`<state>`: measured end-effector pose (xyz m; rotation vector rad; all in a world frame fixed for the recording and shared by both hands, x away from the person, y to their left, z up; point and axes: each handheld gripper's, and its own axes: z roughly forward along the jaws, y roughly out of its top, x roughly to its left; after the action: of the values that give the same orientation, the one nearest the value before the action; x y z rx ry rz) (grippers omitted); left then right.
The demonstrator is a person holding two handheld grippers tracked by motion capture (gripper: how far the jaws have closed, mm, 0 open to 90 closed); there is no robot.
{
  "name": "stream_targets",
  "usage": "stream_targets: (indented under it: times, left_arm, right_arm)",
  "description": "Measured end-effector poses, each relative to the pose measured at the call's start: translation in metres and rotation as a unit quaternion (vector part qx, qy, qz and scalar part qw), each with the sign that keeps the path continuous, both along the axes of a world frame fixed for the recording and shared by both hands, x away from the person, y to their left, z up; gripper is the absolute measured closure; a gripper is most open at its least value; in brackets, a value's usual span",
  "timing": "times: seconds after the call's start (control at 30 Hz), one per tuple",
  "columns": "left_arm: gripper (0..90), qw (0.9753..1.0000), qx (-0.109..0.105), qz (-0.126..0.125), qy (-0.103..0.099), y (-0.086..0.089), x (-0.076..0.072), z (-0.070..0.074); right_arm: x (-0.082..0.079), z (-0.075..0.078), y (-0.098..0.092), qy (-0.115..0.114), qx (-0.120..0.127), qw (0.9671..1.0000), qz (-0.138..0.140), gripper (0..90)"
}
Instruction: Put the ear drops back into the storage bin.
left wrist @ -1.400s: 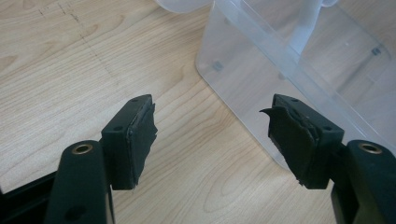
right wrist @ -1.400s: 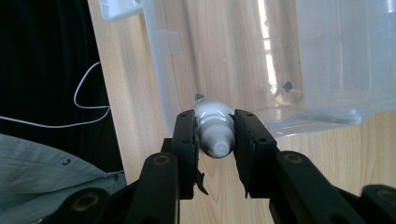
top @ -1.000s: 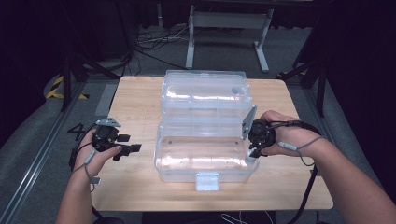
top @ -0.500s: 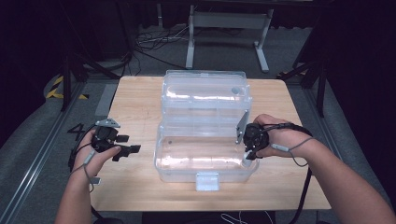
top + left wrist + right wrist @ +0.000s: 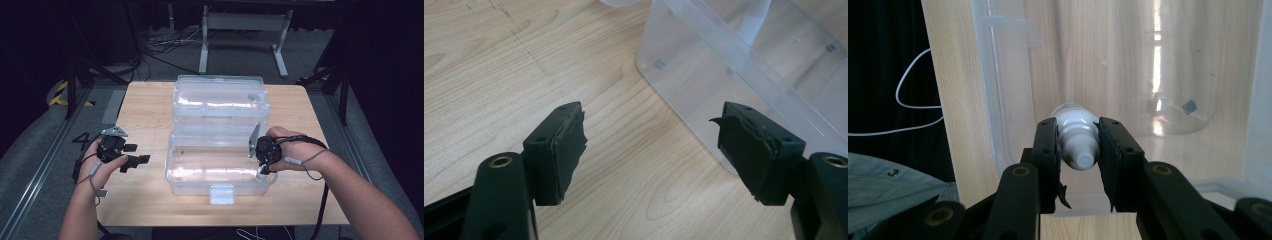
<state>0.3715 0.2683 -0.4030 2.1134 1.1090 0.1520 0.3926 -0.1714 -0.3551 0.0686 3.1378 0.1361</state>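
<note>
A pale wooden table [image 5: 145, 107] stands on grey floor in a dark room, with a clear plastic box [image 5: 220, 150] lying open at its middle. The right gripper [image 5: 1077, 145] has its jaws pressed against a small white bottle [image 5: 1075, 137] — gripped near its cap, held over the box's right-hand edge. To the left of the box, apart from its wall, the left gripper [image 5: 651, 145] hovers above bare wood, jaws spread wide and gripping nothing.
</note>
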Motion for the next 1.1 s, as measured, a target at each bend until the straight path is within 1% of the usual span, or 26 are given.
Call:
stream_targets:
  times: [0.13,0.2,0.3,0.47,0.57,0.73,0.93,1.1]
  left_arm:
    - [27.3,1.0,0.001,-0.001,0.001,0.0,0.0,0.0]
    - [27.3,1.0,0.002,-0.001,0.001,0.0,0.0,-0.001]
    - [27.3,1.0,0.001,-0.001,0.001,0.0,0.0,-0.001]
    - [27.3,1.0,0.002,-0.001,0.001,0.0,0.0,-0.001]
    - [27.3,1.0,0.002,-0.002,0.002,0.0,0.0,-0.001]
    - [27.3,1.0,0.001,-0.001,0.003,0.001,0.0,-0.001]
    - [27.3,1.0,0.003,-0.003,0.004,0.0,0.0,-0.001]
    - [27.3,1.0,0.004,-0.003,0.004,0.0,0.001,-0.002]
  right_arm:
    - [-0.001,-0.006,0.002,0.004,-0.005,1.0,-0.001,71.0]
    - [0.0,-0.009,0.003,0.006,-0.005,1.0,0.002,71.1]
    - [0.0,-0.013,0.004,0.01,-0.012,0.9999,0.005,71.0]
    - [0.001,-0.018,0.004,0.008,-0.018,0.9998,0.007,71.0]
    - [0.001,-0.022,0.005,0.014,-0.021,0.9997,0.006,71.0]
    - [0.001,-0.026,0.006,0.015,-0.026,0.9995,0.009,71.0]
    - [0.001,-0.033,0.006,0.024,-0.03,0.9992,0.014,71.0]
    - [0.001,-0.035,0.004,0.028,-0.032,0.999,0.012,71.0]
